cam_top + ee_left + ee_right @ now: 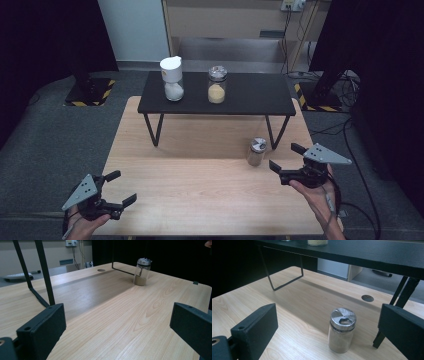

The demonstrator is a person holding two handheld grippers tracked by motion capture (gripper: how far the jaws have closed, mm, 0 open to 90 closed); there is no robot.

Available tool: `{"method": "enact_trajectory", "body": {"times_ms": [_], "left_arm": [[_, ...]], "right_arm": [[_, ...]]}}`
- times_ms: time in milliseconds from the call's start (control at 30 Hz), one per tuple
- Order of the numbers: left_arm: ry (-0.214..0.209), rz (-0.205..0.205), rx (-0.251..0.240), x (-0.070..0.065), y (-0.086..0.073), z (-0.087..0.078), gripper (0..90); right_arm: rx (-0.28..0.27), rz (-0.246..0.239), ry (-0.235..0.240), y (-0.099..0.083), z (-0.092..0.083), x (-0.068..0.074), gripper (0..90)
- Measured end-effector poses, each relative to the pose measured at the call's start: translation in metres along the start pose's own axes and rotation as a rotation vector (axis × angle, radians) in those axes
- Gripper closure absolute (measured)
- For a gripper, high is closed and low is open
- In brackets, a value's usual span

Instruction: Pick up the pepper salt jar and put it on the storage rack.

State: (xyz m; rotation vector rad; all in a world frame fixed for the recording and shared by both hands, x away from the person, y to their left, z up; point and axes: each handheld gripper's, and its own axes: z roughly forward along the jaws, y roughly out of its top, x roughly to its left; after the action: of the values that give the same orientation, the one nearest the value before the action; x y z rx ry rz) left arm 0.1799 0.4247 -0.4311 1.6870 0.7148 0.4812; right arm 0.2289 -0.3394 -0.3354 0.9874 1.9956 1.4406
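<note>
While the right gripper (283,160) hovers with jaws spread, just at 3 o'clock of the upright shaker jar (257,152) on the worktop (200,200), nothing is grasped yet; left gripper (122,187) idles released at 7 o'clock.

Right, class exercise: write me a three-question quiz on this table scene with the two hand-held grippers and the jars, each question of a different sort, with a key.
1. True or false: the right gripper is shut on the small shaker jar.
2. Multiple choice: how many jars stand on the black shelf? A one, B two, C three.
3. Fill in: the jar with the white lid holds a ____ powder.

Key
1. False: its jaws are open, and the jar stands free on the wooden table.
2. B: the white-lidded jar and the yellow-filled jar.
3. White.
</note>
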Motion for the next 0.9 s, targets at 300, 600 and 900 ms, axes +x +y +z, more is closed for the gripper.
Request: {"method": "enact_trajectory", "body": {"times_ms": [300,600,900], "left_arm": [[-0.001,0.001,0.002,0.000,0.000,0.000,0.0],[-0.003,0.000,0.000,0.000,0.000,0.000,0.0],[-0.003,-0.001,0.000,0.000,0.000,0.000,0.0]], "right_arm": [[0.012,-0.008,-0.007,0.006,0.013,-0.002,3.4],[0.036,-0.012,-0.019,0.009,0.032,-0.004,3.5],[0.060,-0.019,-0.031,0.010,0.048,-0.006,3.5]]}}
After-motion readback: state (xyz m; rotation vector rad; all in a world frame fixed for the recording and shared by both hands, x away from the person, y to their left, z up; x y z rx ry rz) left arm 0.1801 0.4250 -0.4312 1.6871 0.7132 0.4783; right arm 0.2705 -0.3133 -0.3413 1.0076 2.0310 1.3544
